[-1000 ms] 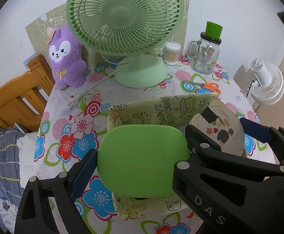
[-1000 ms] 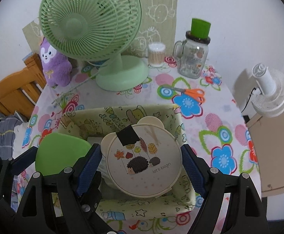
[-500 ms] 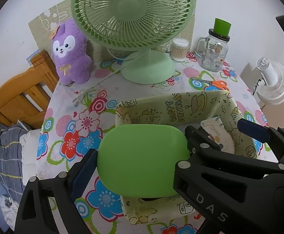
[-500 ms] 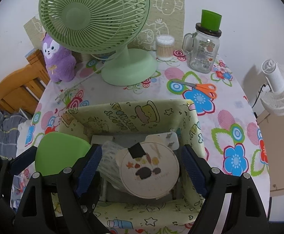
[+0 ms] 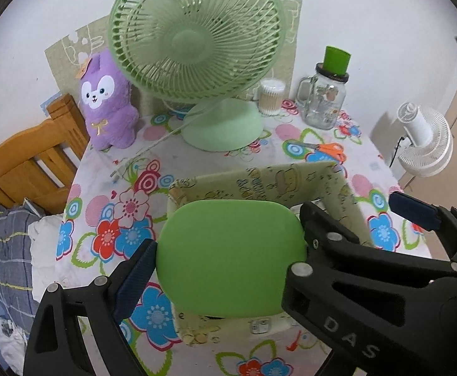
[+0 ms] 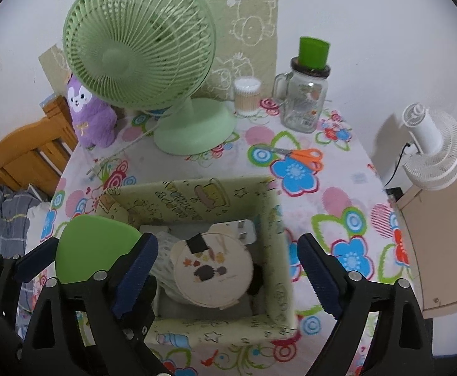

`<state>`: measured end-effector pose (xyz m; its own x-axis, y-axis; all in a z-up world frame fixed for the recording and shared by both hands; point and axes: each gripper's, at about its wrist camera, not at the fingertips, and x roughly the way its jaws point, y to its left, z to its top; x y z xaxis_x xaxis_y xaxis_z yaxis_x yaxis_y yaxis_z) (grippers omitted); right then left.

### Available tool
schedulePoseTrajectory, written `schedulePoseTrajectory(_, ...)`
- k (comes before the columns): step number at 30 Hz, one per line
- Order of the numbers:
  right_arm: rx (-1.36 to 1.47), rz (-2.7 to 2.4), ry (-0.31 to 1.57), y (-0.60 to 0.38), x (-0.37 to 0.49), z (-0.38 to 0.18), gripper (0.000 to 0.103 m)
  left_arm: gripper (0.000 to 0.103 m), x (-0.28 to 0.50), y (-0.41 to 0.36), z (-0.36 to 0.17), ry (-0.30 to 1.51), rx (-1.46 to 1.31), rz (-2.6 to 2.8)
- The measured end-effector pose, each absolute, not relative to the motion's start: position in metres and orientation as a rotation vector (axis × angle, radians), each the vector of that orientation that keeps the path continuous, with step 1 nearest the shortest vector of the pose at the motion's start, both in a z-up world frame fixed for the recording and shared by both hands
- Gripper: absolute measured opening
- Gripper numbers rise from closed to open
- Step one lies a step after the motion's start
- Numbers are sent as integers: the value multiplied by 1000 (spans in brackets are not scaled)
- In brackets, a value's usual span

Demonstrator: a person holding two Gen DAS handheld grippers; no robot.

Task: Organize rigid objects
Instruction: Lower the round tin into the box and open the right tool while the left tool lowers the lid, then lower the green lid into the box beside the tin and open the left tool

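My left gripper (image 5: 225,258) is shut on a flat green rounded case (image 5: 230,258), held above the near left corner of a yellow-green printed fabric box (image 5: 260,181). The case also shows in the right wrist view (image 6: 93,247). My right gripper (image 6: 227,266) is open and empty above the box (image 6: 197,194). A round cream case with a hedgehog print (image 6: 212,272) lies inside the box on a clear plastic bag (image 6: 165,250), beside a white plug adapter (image 6: 241,228).
On the flowered tablecloth (image 6: 338,203) stand a green desk fan (image 6: 140,40), a purple plush (image 6: 87,112), a cotton swab tub (image 6: 246,95), a glass jar mug with a green cup (image 6: 307,94) and orange scissors (image 6: 303,156). A wooden chair (image 5: 31,163) stands left. A white fan (image 6: 432,147) stands right.
My right gripper let go of the round cream case, which now lies in the box, and drew up and back. My left gripper still holds the green case.
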<state>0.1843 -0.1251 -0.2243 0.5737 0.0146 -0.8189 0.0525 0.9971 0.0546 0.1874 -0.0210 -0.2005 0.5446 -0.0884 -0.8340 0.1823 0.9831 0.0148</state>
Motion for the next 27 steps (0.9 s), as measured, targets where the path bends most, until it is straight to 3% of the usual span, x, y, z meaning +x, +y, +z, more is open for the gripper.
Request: schedulePoseTrajectory(27,114,-145,972,-173,150,-222,97,95,190,-55,-219,1027,111,-242)
